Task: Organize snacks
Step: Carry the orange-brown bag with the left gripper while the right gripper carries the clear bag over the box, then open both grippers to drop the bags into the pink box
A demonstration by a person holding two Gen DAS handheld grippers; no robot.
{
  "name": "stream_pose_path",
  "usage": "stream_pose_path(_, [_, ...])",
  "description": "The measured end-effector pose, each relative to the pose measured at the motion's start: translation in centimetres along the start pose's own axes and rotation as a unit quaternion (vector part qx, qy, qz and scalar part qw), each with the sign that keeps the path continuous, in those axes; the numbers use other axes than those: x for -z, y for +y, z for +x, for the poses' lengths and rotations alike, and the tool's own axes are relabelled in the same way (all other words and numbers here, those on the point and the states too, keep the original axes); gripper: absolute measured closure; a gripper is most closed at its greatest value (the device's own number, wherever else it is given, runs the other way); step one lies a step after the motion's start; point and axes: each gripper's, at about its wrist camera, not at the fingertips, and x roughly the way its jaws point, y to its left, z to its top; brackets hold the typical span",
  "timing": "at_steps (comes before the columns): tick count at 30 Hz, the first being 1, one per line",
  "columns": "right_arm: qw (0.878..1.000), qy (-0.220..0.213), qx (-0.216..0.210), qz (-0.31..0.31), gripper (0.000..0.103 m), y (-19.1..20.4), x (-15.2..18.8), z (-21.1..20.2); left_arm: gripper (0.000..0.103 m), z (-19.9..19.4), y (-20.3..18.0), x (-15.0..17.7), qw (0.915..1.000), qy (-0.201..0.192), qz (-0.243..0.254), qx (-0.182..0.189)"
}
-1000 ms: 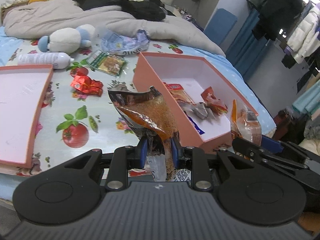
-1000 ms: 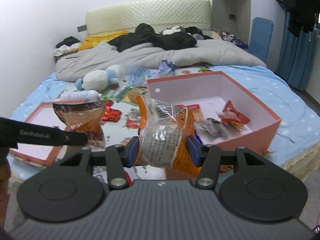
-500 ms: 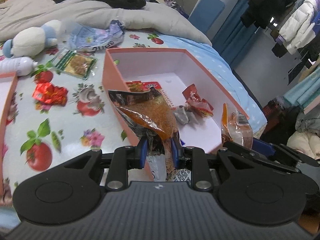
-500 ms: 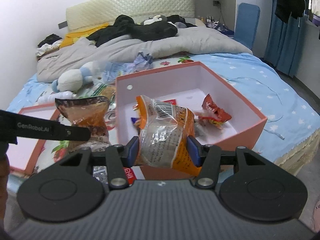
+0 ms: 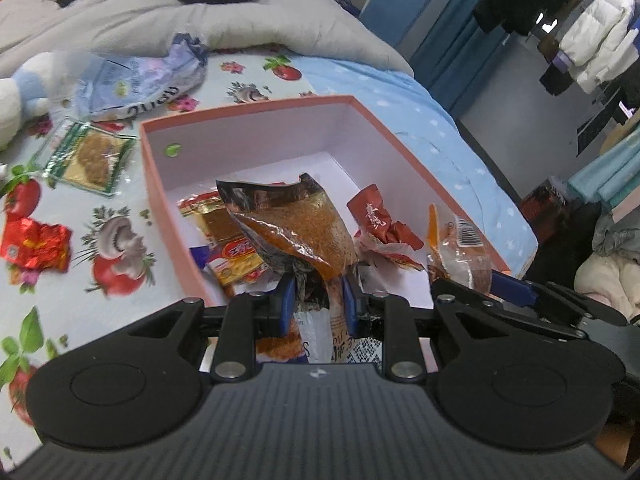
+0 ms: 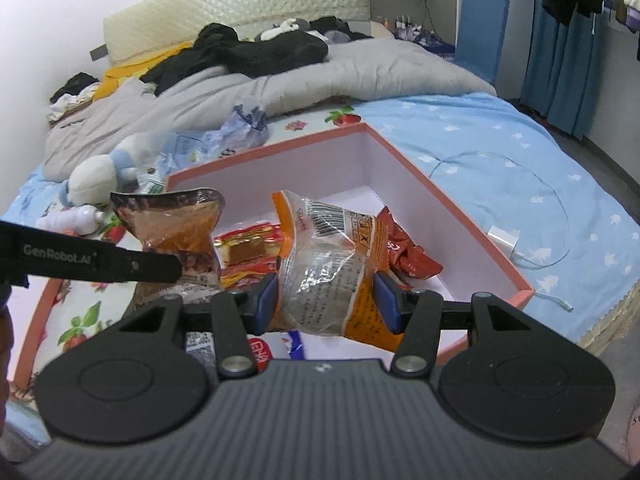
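My left gripper (image 5: pixel 317 300) is shut on a brown and orange snack bag (image 5: pixel 292 224) and holds it over the near part of the pink box (image 5: pixel 256 114). My right gripper (image 6: pixel 326 300) is shut on a clear and orange snack bag (image 6: pixel 332 256), also over the box (image 6: pixel 452 196). The box holds several snack packs, among them a red one (image 5: pixel 380 220) and a yellow and red one (image 5: pixel 232 248). The left gripper's bag also shows in the right wrist view (image 6: pixel 176 224).
On the fruit-print sheet left of the box lie a red wrapper (image 5: pixel 34 244), a green snack pack (image 5: pixel 88 156) and a blue-purple bag (image 5: pixel 136 80). A plush toy (image 6: pixel 104 172) and a grey duvet (image 6: pixel 320 76) lie behind. A white charger cable (image 6: pixel 516 248) lies right of the box.
Both grippers have moved forward with their bags, from in front of the box to over it. The box now looks nearer and larger in both views.
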Motion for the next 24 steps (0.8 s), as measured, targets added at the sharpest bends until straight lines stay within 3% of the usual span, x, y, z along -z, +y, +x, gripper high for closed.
stream_pose_path(14, [1.000,0.031,0.002,-0.005,0.048,-1.2,-1.2,7.2,0.074,6.8,1.2,-3.7,0.9995,0.028,0.017,-0.002])
stream_pose_path(24, [0.999,0.038,0.010,-0.009,0.043,-0.7,-1.3,7.0,0.067,5.7,1.2,-3.4,0.9990,0.027,0.033,-0.011])
